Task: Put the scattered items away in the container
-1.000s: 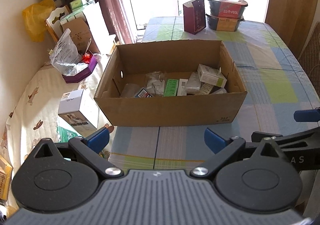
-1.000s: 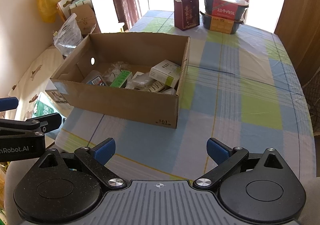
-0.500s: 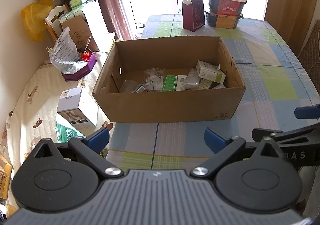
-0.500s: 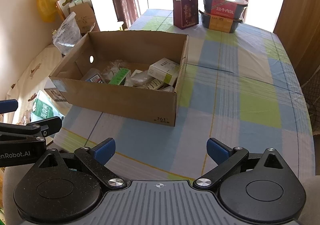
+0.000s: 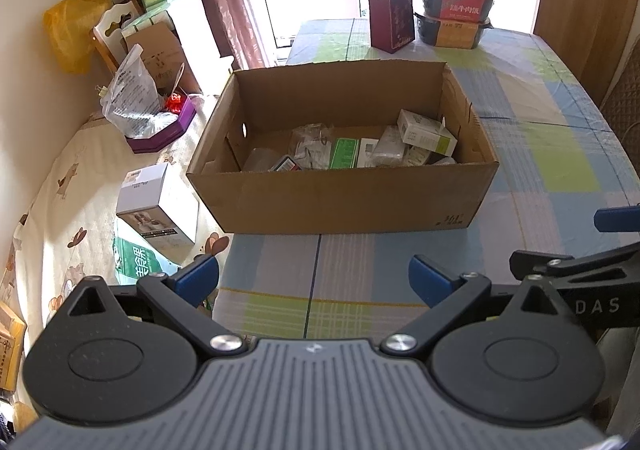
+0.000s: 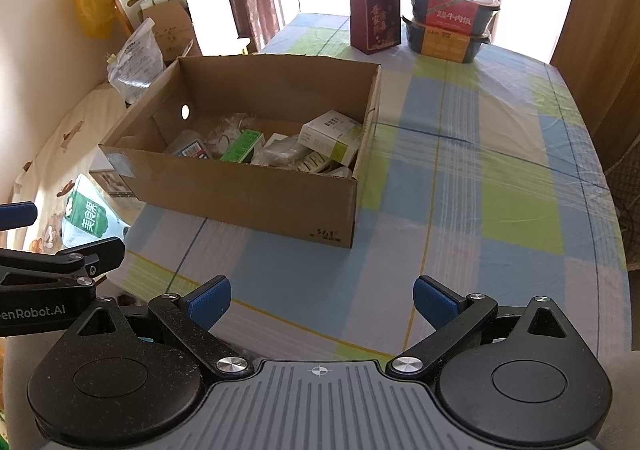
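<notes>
Blue-tipped, the left gripper [image 5: 314,278] and right gripper [image 6: 322,300] both hang spread wide and empty above the checked tablecloth [image 6: 492,185]. Ahead, the cardboard box [image 5: 344,193] sits at the table's left edge, small packets [image 5: 426,131] inside, bare cloth to its right.

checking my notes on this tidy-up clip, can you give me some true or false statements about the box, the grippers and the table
1. The brown cardboard box holds several small packages. True.
2. The left gripper is shut on a green packet. False: its jaws are open and hold nothing.
3. The right gripper is open and empty. True.
4. The dark red paper carton lies inside the cardboard box. False: it stands upright on the checked tablecloth beyond the box.
5. Two dark meal trays are stacked next to the red carton. True.
</notes>
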Motion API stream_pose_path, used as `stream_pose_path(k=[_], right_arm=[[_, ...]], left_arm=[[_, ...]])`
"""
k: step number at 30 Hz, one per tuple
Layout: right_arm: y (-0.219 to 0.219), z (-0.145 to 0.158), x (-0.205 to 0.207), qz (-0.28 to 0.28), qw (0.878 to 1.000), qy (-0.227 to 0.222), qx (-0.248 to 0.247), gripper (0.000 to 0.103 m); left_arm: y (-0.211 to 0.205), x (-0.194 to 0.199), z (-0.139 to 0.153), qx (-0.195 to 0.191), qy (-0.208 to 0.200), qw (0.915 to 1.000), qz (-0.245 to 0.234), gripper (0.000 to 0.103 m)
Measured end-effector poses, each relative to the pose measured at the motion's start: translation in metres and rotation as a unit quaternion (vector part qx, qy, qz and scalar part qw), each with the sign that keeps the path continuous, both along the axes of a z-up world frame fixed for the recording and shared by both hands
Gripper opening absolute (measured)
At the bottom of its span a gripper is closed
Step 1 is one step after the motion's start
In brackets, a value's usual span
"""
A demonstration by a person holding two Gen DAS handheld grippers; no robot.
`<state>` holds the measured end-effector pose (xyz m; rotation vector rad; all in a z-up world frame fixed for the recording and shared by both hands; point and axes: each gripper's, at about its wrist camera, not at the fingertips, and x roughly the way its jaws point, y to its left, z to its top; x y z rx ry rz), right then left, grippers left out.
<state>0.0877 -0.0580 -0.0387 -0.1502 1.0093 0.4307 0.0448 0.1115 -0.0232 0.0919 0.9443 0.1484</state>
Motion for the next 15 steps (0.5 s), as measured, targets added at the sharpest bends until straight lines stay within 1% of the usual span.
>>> stream_pose_path(k=[5, 11, 15], right_arm=[[0.0000, -0.0013, 0.0003, 0.000, 1.000, 0.002, -0.001, 0.102], [0.0007, -0.0025, 0.0007, 0.002, 1.000, 0.004, -0.001, 0.102], [0.0016, -0.0034, 0.0007, 0.004, 1.000, 0.004, -0.001, 0.102]], left_arm=[[0.0007, 0.0003, -0.0016, -0.003, 0.003, 1.0000, 0.001, 0.100], [0.0023, -0.0005, 0.0005, -0.012, -0.006, 0.9999, 0.002, 0.100], [0.0022, 0.0008, 0.0021, -0.009, -0.006, 0.9999, 0.004, 0.100]])
